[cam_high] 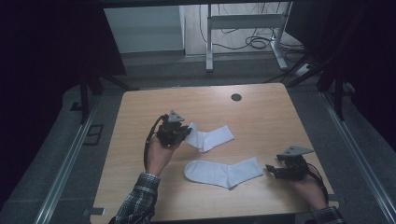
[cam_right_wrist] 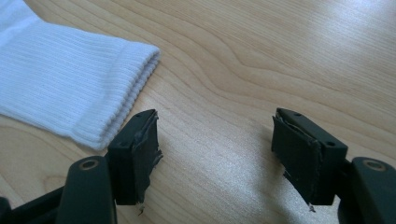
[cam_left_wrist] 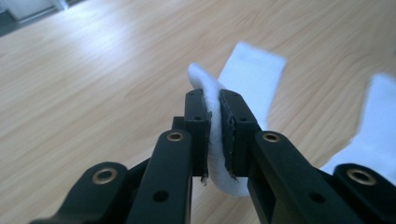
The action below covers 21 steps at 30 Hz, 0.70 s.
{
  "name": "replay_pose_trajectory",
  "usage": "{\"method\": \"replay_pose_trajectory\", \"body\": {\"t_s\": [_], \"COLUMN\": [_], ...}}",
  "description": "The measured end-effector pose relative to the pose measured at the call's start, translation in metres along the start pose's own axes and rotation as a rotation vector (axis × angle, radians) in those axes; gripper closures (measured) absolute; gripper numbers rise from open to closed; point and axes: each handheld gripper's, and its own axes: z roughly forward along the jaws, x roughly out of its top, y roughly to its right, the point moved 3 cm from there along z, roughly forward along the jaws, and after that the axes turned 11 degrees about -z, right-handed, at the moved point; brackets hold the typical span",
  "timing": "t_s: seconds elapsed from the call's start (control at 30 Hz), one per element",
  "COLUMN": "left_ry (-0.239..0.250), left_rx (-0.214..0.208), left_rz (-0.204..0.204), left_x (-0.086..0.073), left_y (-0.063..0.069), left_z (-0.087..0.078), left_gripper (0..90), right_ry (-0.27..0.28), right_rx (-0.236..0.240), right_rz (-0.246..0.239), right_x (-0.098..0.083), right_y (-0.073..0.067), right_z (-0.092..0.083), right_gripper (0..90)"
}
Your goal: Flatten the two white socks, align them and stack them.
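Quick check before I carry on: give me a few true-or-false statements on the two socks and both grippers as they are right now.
1. The left gripper is shut on the far sock. True.
2. The right gripper is clamped on the near sock. False: its jaws stand open beside the sock's cuff, with bare table between them.
3. Both socks are white. True.
4. The two socks lie stacked on each other. False: they lie apart, one farther from the person than the other.
5. The near sock lies flat on the table. True.

Dim high view, dark edges, table glare (sock blurred)
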Motion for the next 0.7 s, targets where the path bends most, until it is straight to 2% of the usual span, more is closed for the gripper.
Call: {"method": "replay_pose_trajectory", "body": {"t_s": [0.1, 0.13, 0.17, 0.27, 0.3, 0.33, 0.37, 0.53, 0.6, 0.7], "left_ry": [-0.015, -0.015, -0.024, -0.029, -0.040, -0.040, -0.046, -0.061, -0.062, -0.052], "left_rx": [0.042, 0.042, 0.071, 0.090, 0.114, 0.114, 0.131, 0.146, 0.143, 0.156], "left_rz": [-0.002, -0.002, 0.001, -0.008, -0.012, -0.012, -0.019, -0.043, -0.068, -0.086], "left_x": [-0.011, -0.011, -0.019, -0.025, -0.033, -0.033, -0.040, -0.053, -0.060, -0.068], "left_y": [-0.009, -0.009, -0.016, -0.021, -0.028, -0.028, -0.033, -0.042, -0.045, -0.048], "left_z": [0.003, 0.003, 0.004, 0.005, 0.005, 0.005, 0.007, 0.013, 0.016, 0.019], "left_gripper": [80.8, 80.4, 79.9, 79.3, 79.0, 78.9, 78.5, 76.5, 75.8, 65.4], "right_ry": [-0.001, -0.001, -0.002, -0.002, -0.003, -0.004, -0.004, -0.006, -0.009, -0.010], "right_rx": [0.000, 0.000, 0.000, 0.000, 0.000, 0.000, 0.001, 0.001, 0.001, 0.015], "right_rz": [0.004, 0.004, 0.006, 0.006, 0.009, 0.007, 0.007, 0.008, 0.012, 0.034], "right_x": [0.000, 0.000, 0.000, 0.000, 0.001, 0.001, 0.001, 0.001, 0.001, 0.002], "right_y": [0.000, 0.000, 0.000, 0.000, 0.000, 0.000, 0.000, 0.000, 0.001, 0.002], "right_z": [0.000, 0.000, 0.000, 0.000, 0.000, 0.000, 0.000, 0.000, 0.000, -0.001], "right_gripper": [31.7, 31.7, 31.8, 32.1, 32.4, 32.5, 32.8, 33.4, 33.9, 34.7]}}
